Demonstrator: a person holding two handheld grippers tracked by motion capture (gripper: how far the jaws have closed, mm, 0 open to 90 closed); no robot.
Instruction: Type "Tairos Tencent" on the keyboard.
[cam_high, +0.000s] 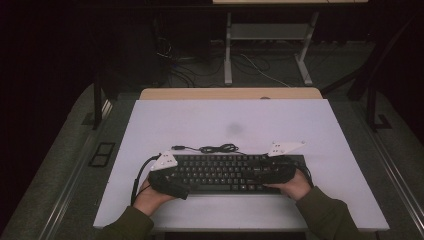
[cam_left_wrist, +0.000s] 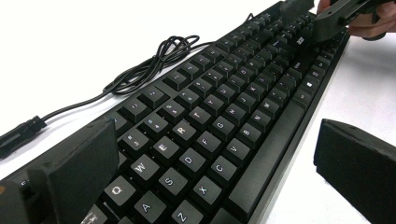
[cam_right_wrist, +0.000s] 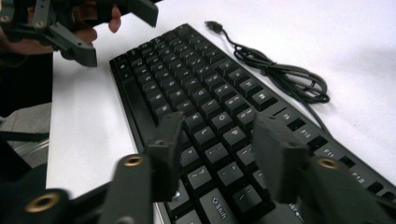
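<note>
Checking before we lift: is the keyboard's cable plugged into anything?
No, the cable lies loosely coiled on the table, its plug lying free beside the keyboard.

Both tongs, L (cam_high: 181, 191) & R (cam_high: 264, 176), on keyboard (cam_high: 220, 172) (cable (cam_high: 212, 148) behind).

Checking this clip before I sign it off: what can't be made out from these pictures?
- Left gripper, high view: too dark to tell whether its pads touch the keyboard.
- Right gripper, right gripper view: jaws blurred above the keys; contact unclear.
- Cable, right gripper view: where it joins the keyboard is blurred.
- Key legends, high view: too small to read.
</note>
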